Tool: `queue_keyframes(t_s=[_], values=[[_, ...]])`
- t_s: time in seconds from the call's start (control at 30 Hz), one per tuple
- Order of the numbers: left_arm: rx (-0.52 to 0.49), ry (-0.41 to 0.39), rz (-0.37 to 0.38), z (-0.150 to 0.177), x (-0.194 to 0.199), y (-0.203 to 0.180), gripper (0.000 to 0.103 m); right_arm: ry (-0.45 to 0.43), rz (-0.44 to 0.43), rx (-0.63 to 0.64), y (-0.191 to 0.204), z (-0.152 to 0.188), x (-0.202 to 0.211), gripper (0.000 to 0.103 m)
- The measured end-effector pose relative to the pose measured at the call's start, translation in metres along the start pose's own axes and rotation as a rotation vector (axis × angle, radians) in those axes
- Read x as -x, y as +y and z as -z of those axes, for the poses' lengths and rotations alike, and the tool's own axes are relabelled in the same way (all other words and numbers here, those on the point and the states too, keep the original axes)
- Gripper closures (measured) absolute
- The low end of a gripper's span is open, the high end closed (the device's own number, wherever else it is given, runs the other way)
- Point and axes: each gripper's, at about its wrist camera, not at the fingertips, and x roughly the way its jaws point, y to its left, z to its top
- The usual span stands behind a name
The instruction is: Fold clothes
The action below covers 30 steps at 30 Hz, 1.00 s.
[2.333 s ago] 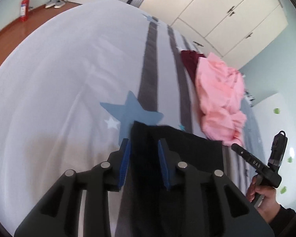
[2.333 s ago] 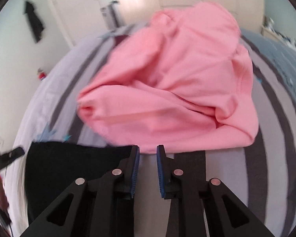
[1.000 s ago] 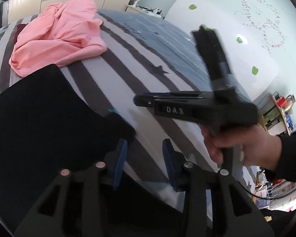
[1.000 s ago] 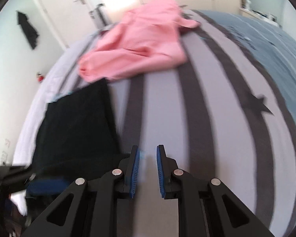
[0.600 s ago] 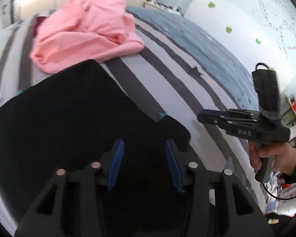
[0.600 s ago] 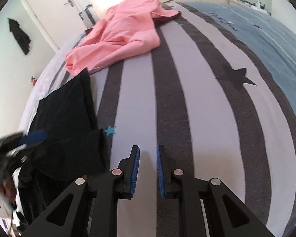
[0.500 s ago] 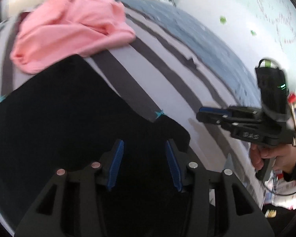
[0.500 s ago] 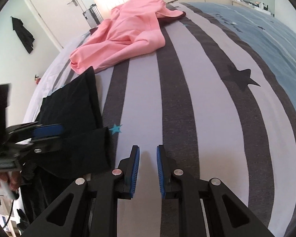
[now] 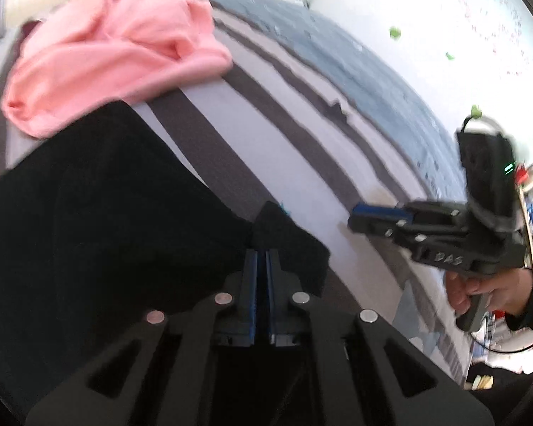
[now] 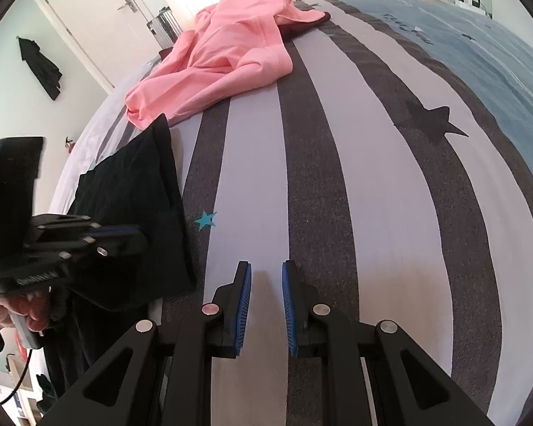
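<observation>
So your left gripper (image 9: 262,259) has just been closing and its blue pads are now pinched onto a raised fold of the black garment (image 9: 99,220), right near the garment's corner at about 12 o'clock from the jaws. I think there's cloth between the pads, but the frame's blurry there so don't quote me. That black piece lies spread over the striped bedspread (image 9: 302,149), filling the left half of your left wrist view. The pink garment (image 9: 103,49) is bunched up at 11 o'clock, its near edge touching or just overlapping the black one's far edge.

Over at 3 o'clock your right hand (image 9: 486,291) holds the right gripper (image 10: 266,294). Its jaws sit at a narrow gap with nothing in them, hovering over a light stripe of the bedspread, just beside the black garment's corner at 9 o'clock.
</observation>
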Motion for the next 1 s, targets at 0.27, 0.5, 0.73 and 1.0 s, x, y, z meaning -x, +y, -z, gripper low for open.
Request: queue_keyframes(t_s=[0.27, 0.5, 0.73, 1.0], values=[[0.253, -0.277, -0.228, 0.009, 0.117, 0.090, 0.100, -0.014, -0.022, 0.049, 0.037, -0.031, -0.016, 0.086], [0.501, -0.288, -0.426, 0.032, 0.152, 0.197, 0.100, 0.000, -0.043, 0.143, 0.100, -0.081, -0.061, 0.085], [0.537, -0.281, -0.439, 0.044, 0.141, 0.215, 0.100, 0.035, -0.042, 0.186, 0.137, -0.122, -0.103, 0.069], [0.521, -0.343, -0.373, 0.059, 0.155, 0.213, 0.100, 0.032, 0.026, 0.227, 0.144, -0.134, -0.123, 0.099]])
